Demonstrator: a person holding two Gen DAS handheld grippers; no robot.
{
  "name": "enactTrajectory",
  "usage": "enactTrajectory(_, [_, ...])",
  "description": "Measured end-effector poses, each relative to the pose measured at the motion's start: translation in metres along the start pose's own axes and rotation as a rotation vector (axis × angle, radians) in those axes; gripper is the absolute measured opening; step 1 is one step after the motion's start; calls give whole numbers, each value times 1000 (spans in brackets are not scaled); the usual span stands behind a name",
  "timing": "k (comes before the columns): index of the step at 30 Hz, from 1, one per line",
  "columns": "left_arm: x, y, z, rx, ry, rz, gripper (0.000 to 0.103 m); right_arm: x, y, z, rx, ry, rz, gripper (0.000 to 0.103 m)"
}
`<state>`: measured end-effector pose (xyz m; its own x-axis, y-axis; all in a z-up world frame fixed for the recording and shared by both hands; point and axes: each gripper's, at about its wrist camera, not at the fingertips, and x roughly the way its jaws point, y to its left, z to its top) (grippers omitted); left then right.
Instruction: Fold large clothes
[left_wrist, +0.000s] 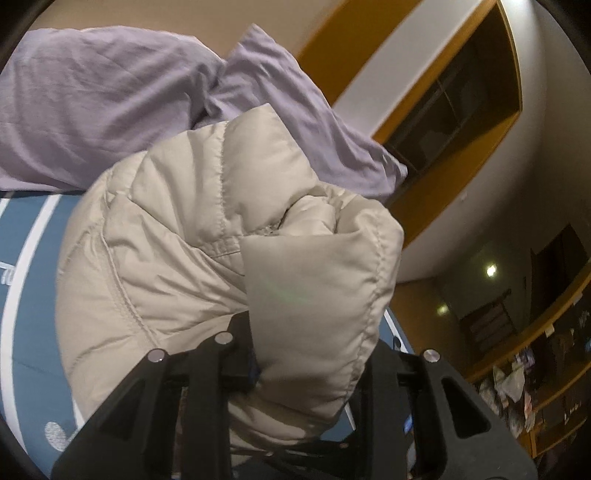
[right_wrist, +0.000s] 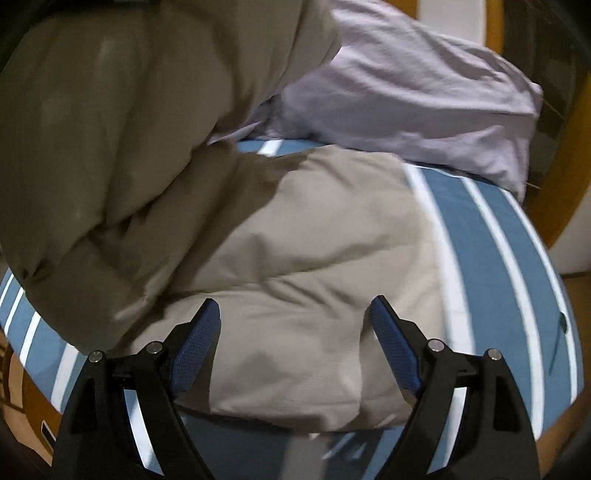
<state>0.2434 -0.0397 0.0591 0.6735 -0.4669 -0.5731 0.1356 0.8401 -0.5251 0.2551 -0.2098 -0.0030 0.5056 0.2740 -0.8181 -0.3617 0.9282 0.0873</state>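
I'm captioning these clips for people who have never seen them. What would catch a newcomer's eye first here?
First the puffy beige jacket: it fills the left wrist view, a fold of it clamped in the left gripper. In the right wrist view the right gripper hangs open above the jacket, which lies on a blue and white striped bedcover. A lilac pillow lies behind.

The puffer jacket lies on the striped bedsheet, its left part raised above the rest. Behind it, at the far side of the bed, lies the pillow. The right gripper hangs over the jacket's near edge.
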Motion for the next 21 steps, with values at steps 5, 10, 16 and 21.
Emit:
enactTrajectory(5, [35,-16,-10,50,68,1,29,-8,-36,-7,76,-11,-64,87])
enactTrajectory(10, [69,-35,-20,100,139,9,30,-12,-62,-21,152,2,-118,88])
enactTrajectory(16, [98,-59,-39,175,200,33,33,-17,-85,-35,223,13,-166,88])
enactTrajectory(21, [99,-69,-45,226,213,66,42,-20,-103,-44,282,21,-198,88])
